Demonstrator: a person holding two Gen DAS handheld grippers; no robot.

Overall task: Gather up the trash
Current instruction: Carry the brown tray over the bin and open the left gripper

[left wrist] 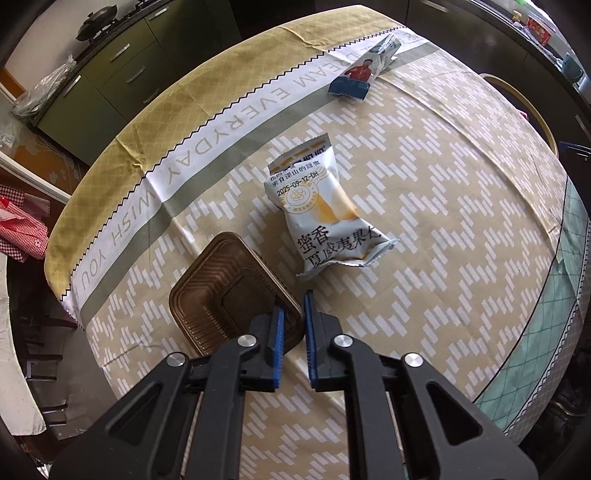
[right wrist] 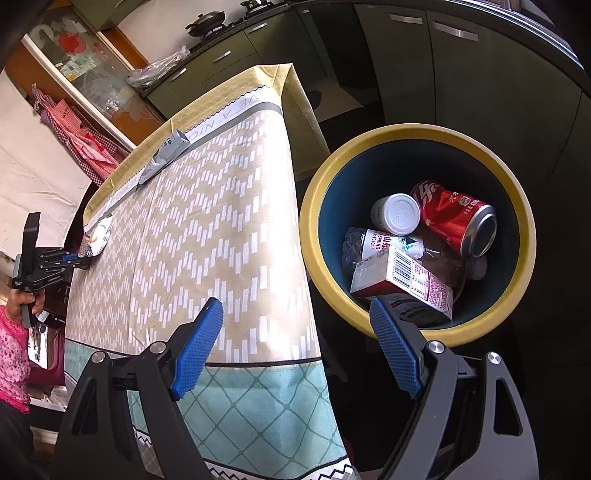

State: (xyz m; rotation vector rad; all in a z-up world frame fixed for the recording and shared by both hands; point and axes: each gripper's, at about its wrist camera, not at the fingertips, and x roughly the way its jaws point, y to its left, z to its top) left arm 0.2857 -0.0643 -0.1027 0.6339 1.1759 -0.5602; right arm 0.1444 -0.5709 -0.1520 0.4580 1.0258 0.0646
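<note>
Left claw (left wrist: 293,308) pinches brown tray (left wrist: 221,288) rim; bin (right wrist: 517,229) only right view.

A tablecloth (left wrist: 424,206) patterned with white dashes on tan covers the table, with a white lettered band (left wrist: 207,122) and a yellow border (left wrist: 177,92) along its far edge and a teal diamond border (right wrist: 240,410) on its near one. Behind it stand green cabinets (left wrist: 122,66); on their dark counter sit a black wok (left wrist: 94,22) and a clear plastic bag (left wrist: 44,88). Red checked cloth (left wrist: 18,225) hangs at the left, before a glass-fronted cupboard (right wrist: 85,70).
</note>
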